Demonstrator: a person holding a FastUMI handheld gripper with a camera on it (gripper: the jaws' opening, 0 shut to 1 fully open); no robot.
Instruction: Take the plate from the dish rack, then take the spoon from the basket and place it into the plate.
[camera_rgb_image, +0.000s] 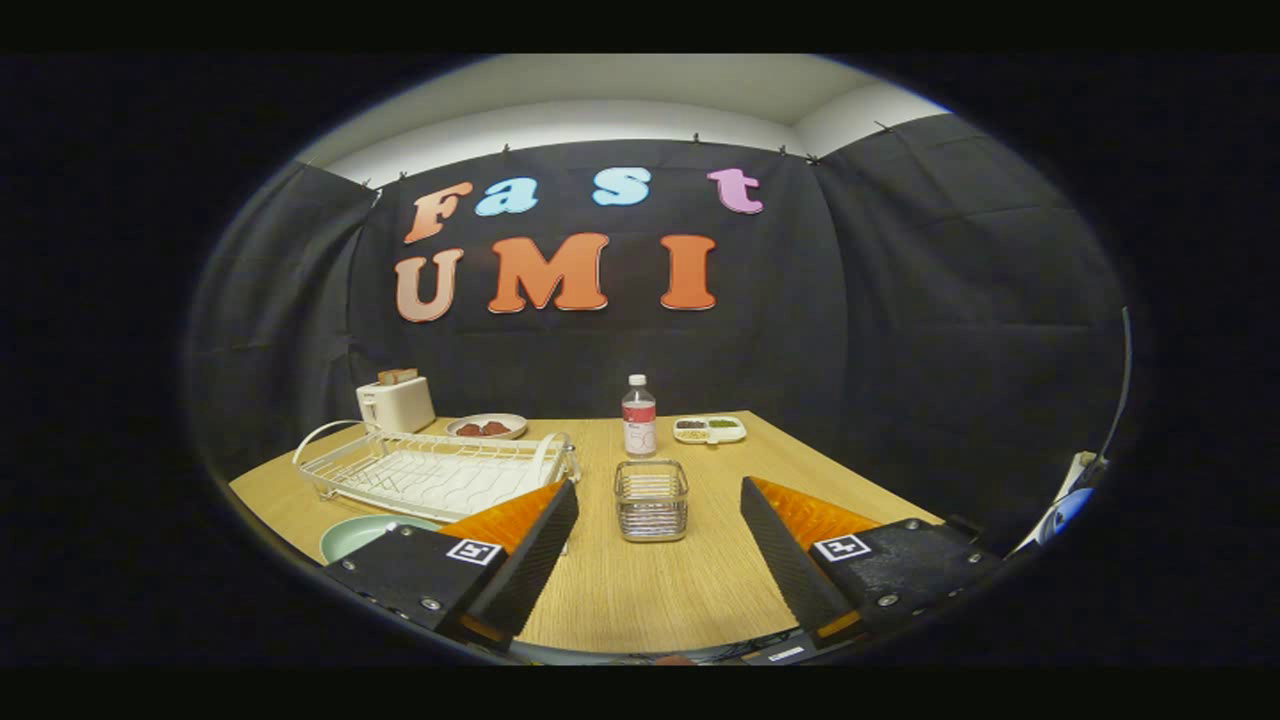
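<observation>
Plate (362, 534) lies flat on the counter (650, 590) lower left, beside the rack (435, 470); likely stiff, slick, breakable. Basket (651, 499) sits centre, just ahead of the gripper (660, 505), jaws apart, empty; no spoon discernible, probably thin, light.

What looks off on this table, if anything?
Nothing spilled, tipped or damaged. One thing to note: the green plate lies flat on the table beside the dish rack, not in it. The bottle and mesh basket stand upright. The tongs are open, holding nothing.
</observation>
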